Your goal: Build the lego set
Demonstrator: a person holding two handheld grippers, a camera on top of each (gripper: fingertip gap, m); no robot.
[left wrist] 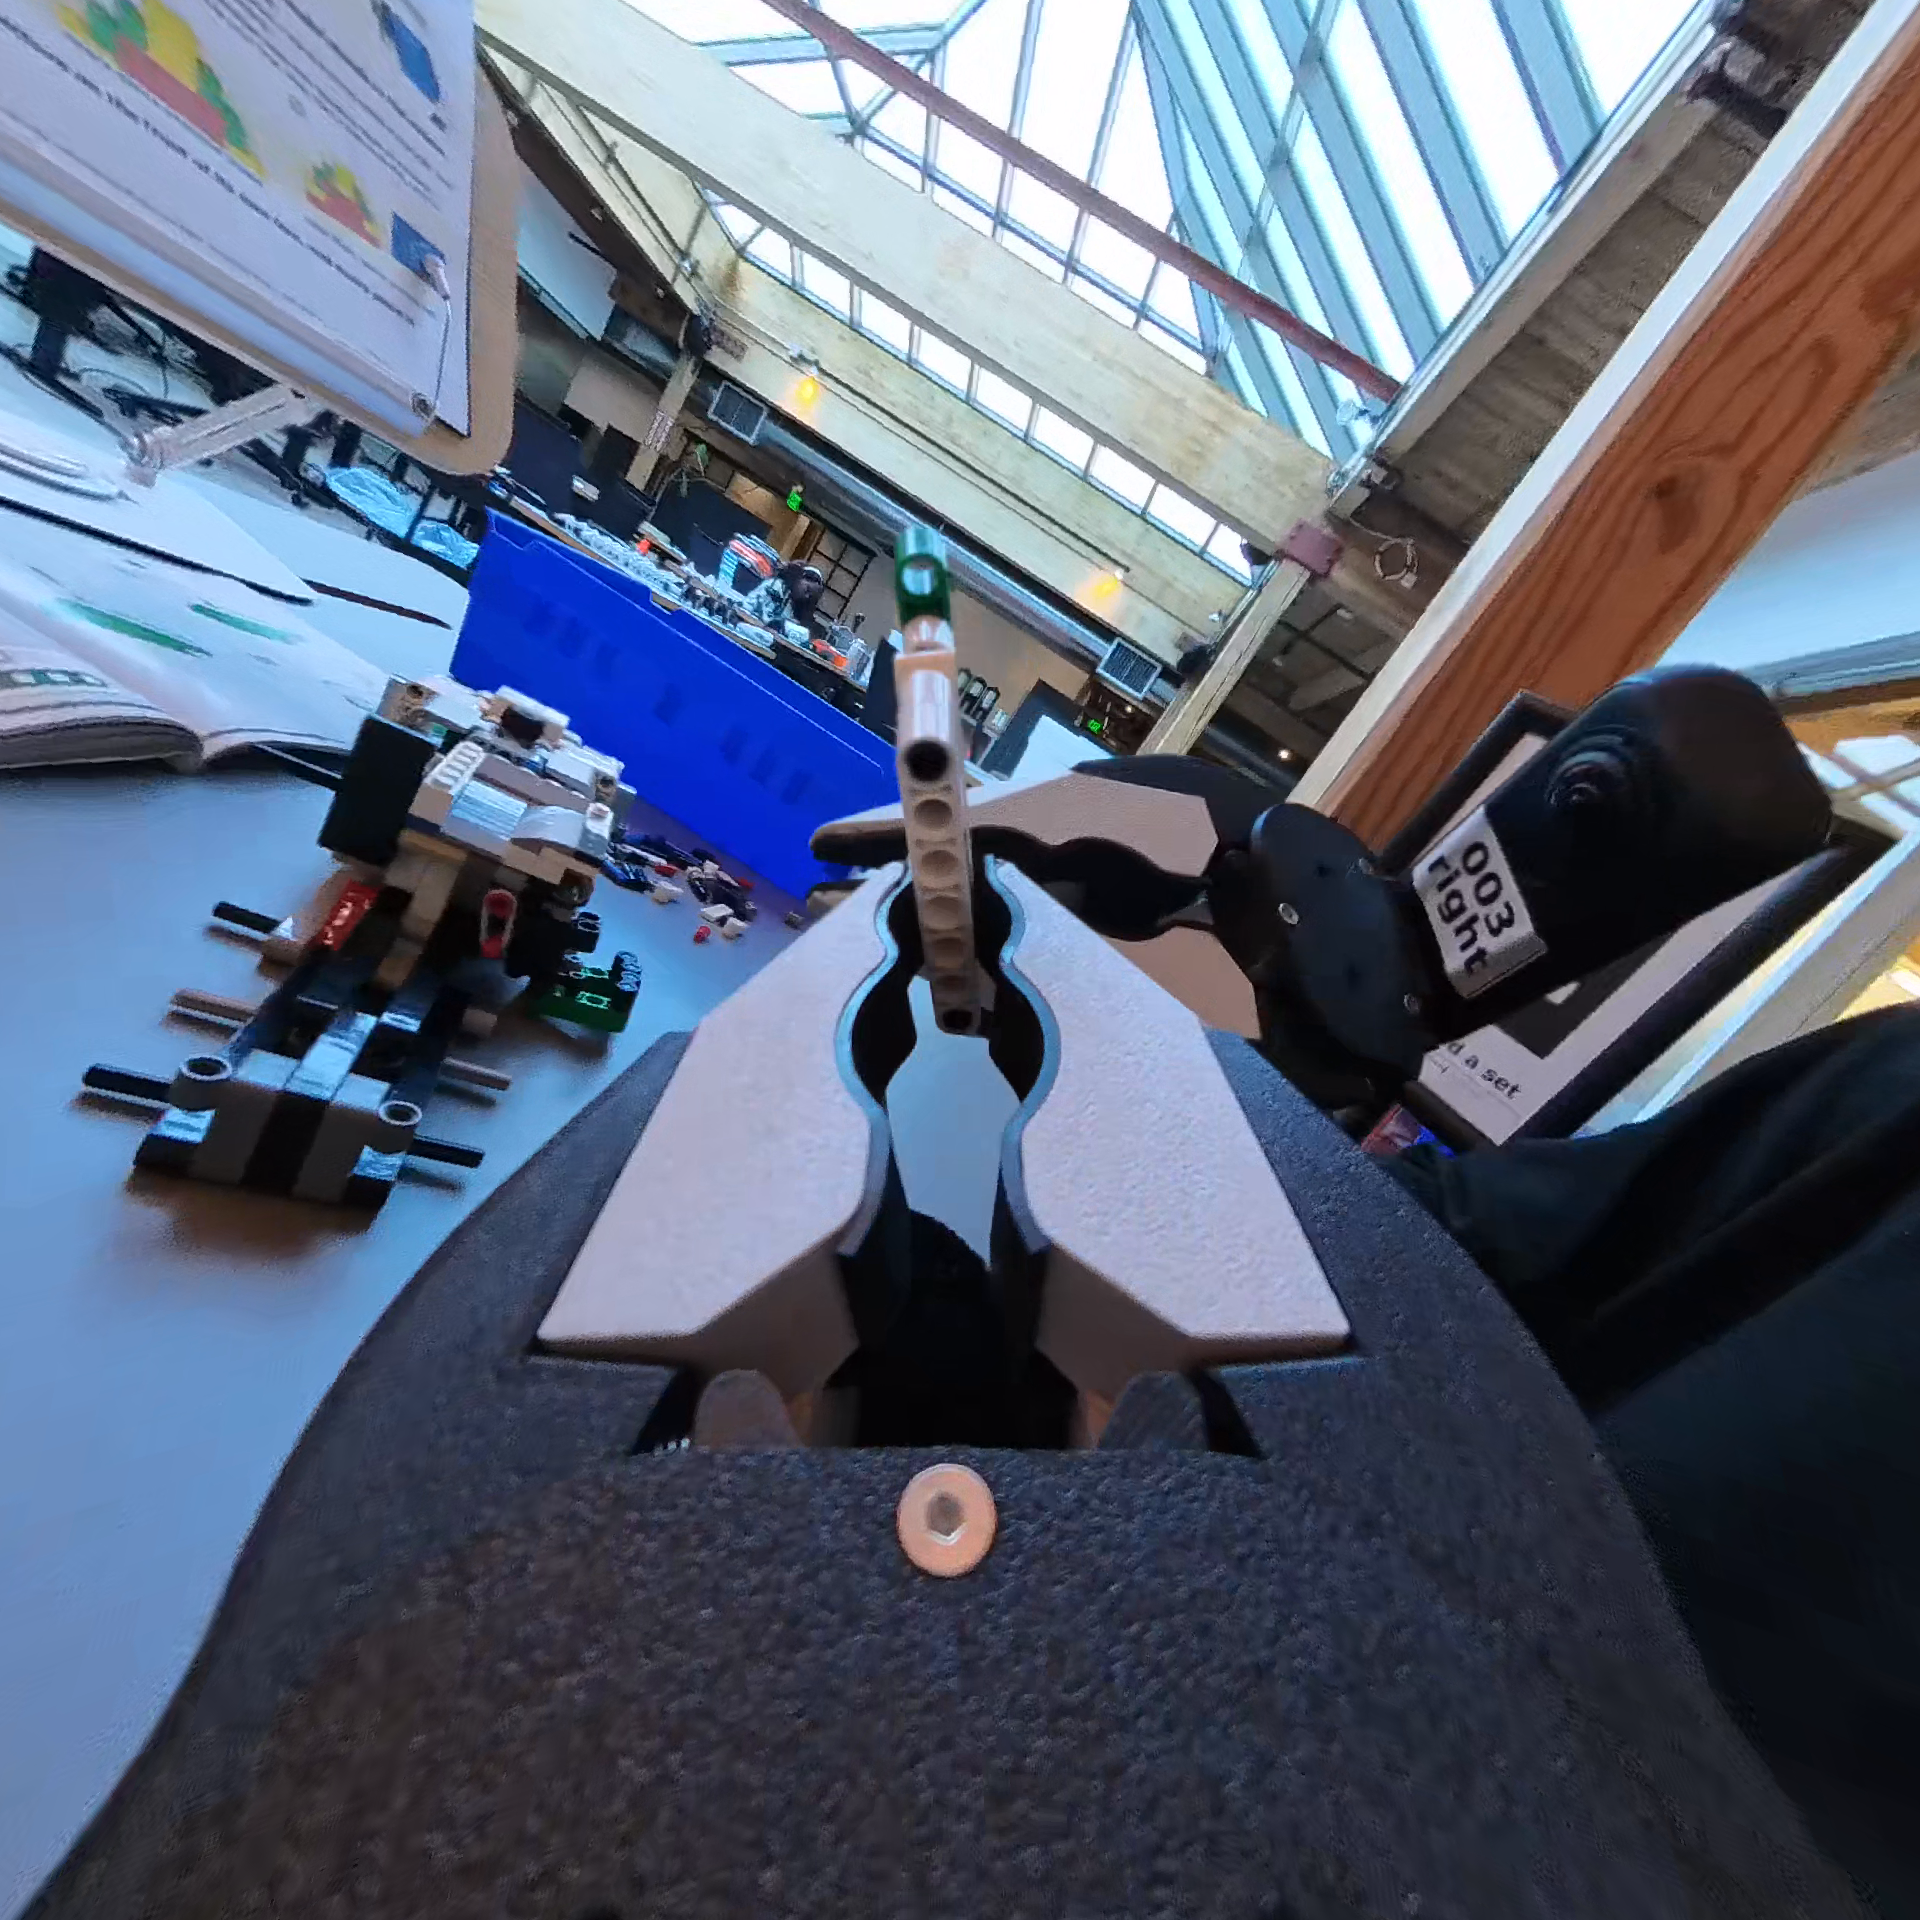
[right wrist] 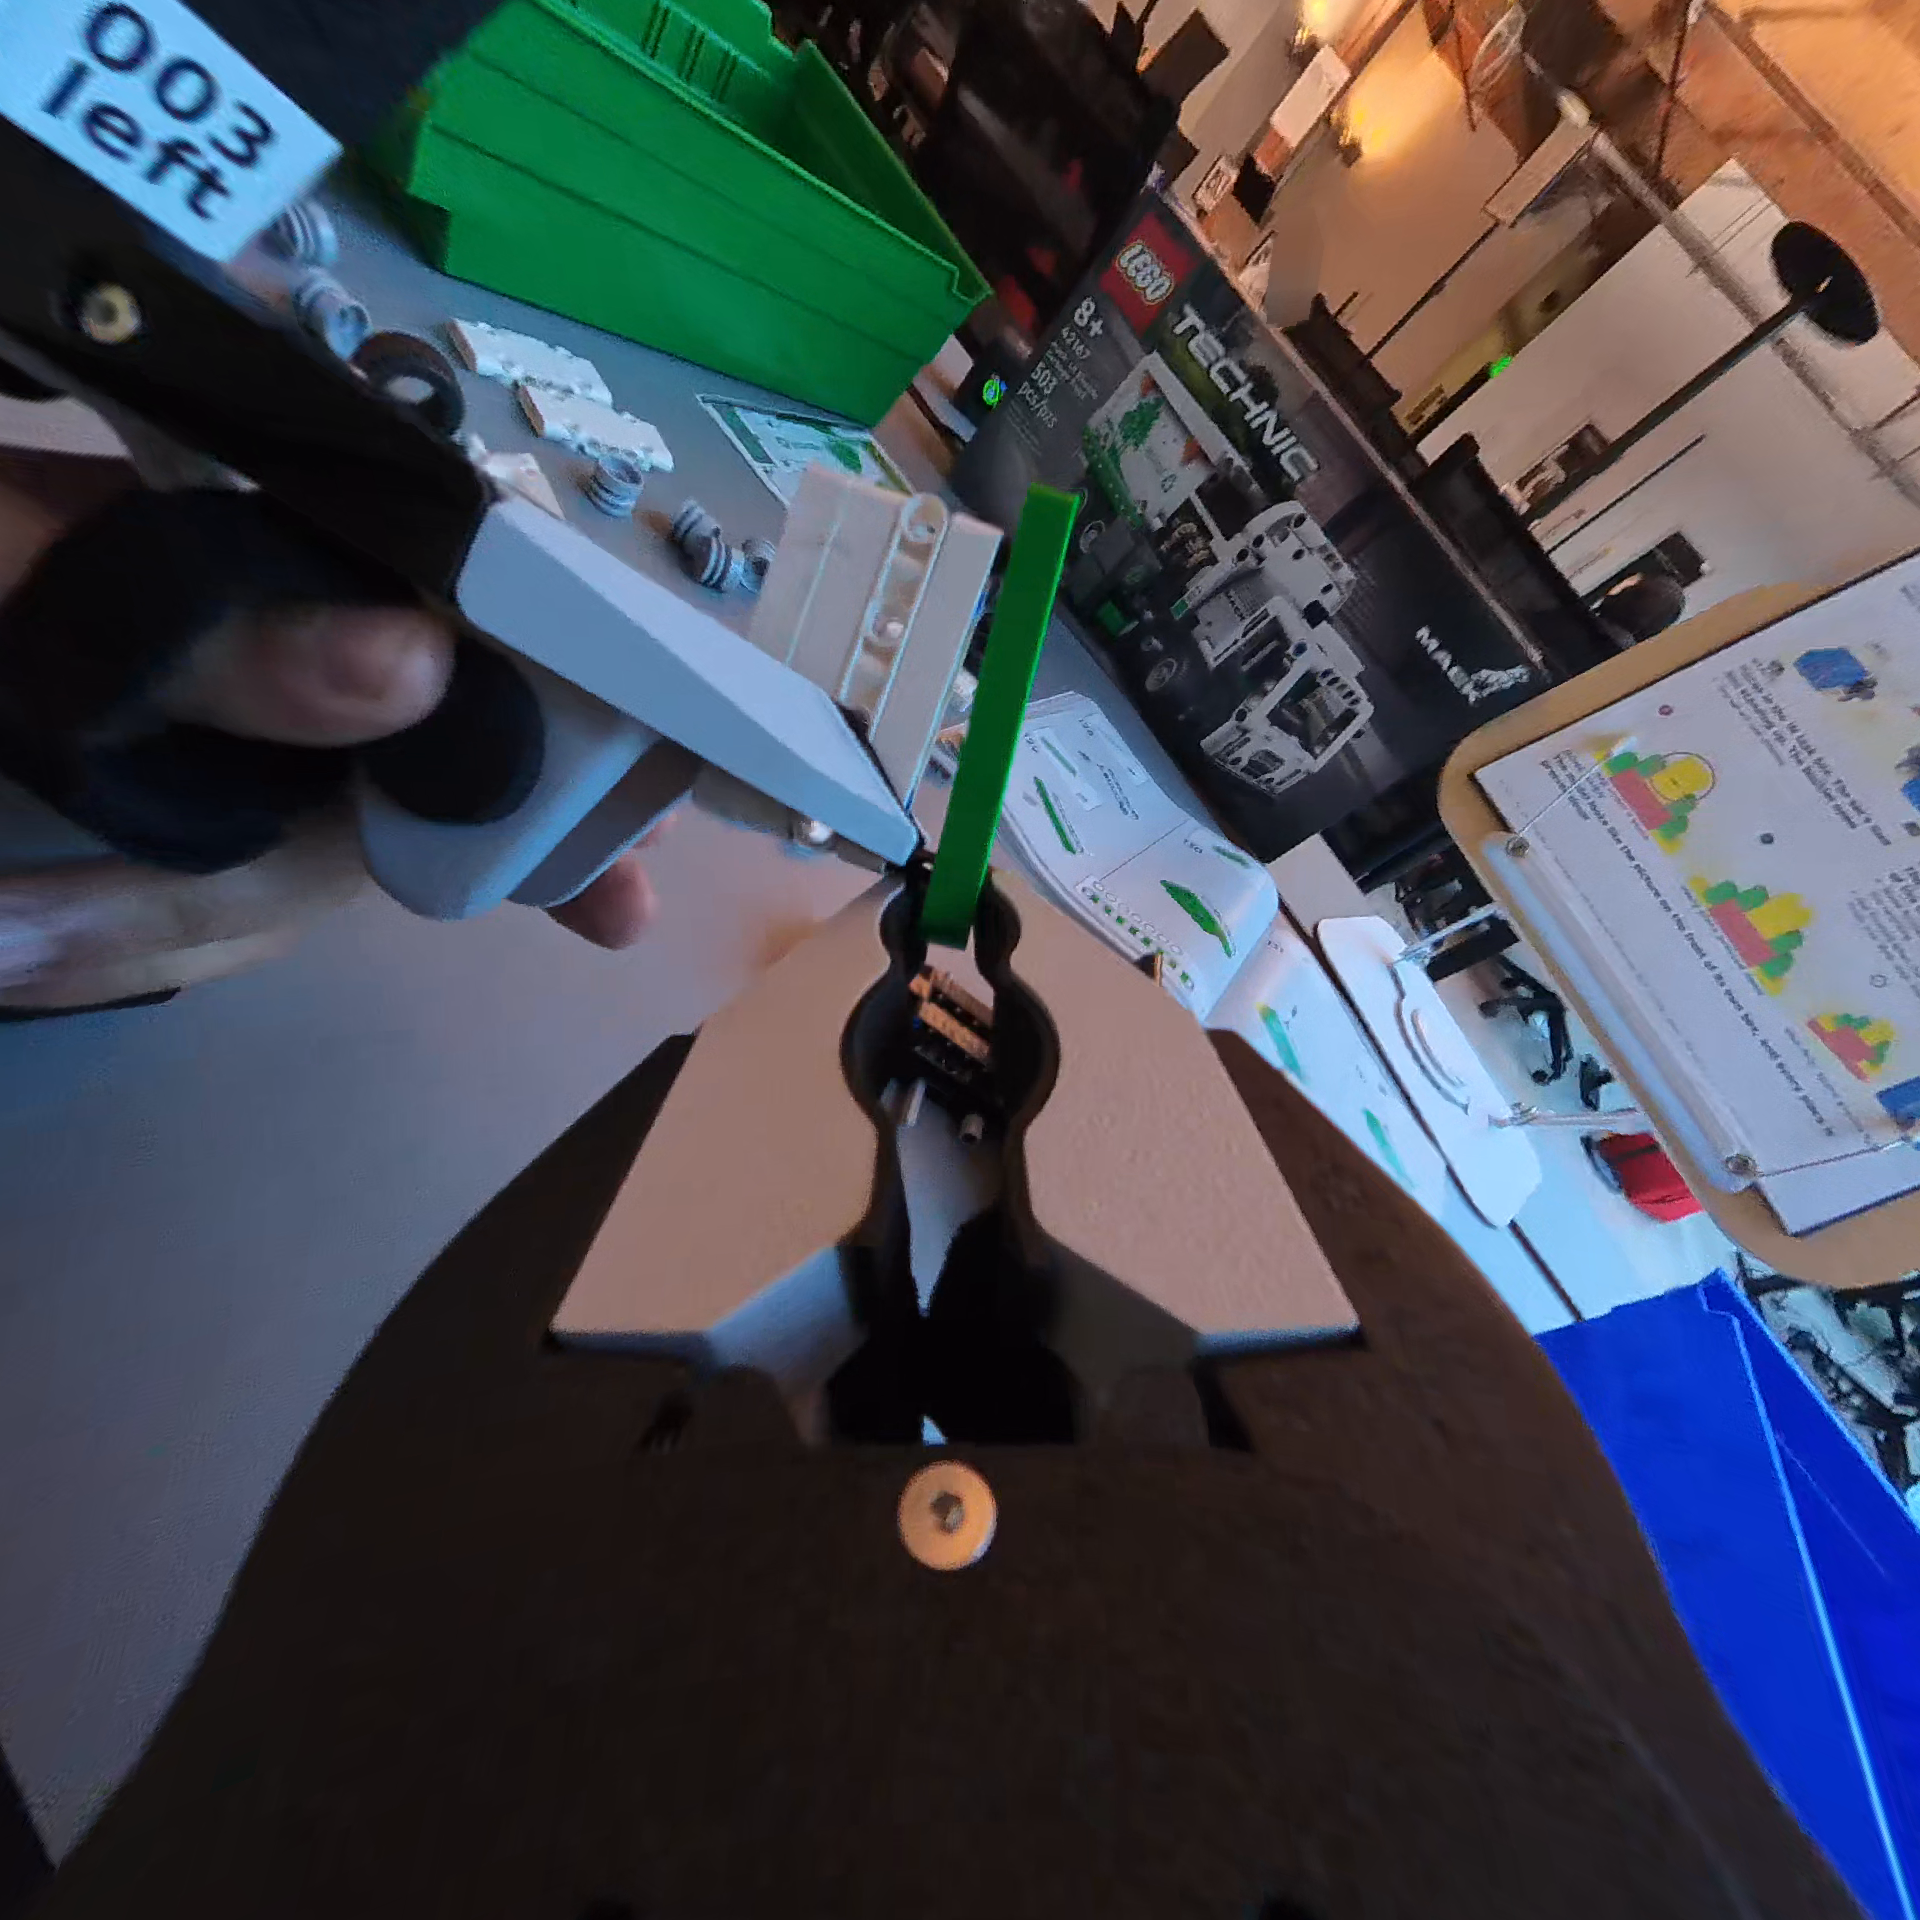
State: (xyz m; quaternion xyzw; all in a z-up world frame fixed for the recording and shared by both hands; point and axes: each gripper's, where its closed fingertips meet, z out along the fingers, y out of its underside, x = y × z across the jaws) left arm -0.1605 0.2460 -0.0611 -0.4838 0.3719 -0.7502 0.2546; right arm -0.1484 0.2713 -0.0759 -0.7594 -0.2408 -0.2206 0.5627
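Observation:
My left gripper (left wrist: 940, 935) is shut on a white holed beam (left wrist: 935, 821) that stands upward out of its jaws. My right gripper (right wrist: 951, 925) is shut on a long green beam (right wrist: 1003, 707). The green beam lies right beside the white beam piece (right wrist: 883, 613), whether touching I cannot tell. Its green end (left wrist: 920, 577) shows above the white beam. The right gripper (left wrist: 873, 831) reaches in from the right, just behind the white beam. The left gripper (right wrist: 894, 831), with a hand on it, comes in from the left. A part-built white and black model (left wrist: 478, 821) sits on the grey table (left wrist: 156, 1403).
A black-grey axle assembly (left wrist: 281, 1122) lies in front of the model. A blue bin (left wrist: 665, 696), loose parts (left wrist: 707, 894) and an open booklet (left wrist: 104, 665) lie beyond. In the right wrist view are a green bin (right wrist: 675, 229), the set's box (right wrist: 1247, 520), small white parts (right wrist: 561, 395) and a clipboard (right wrist: 1714, 883). Left and right tips are no more than a few centimetres apart.

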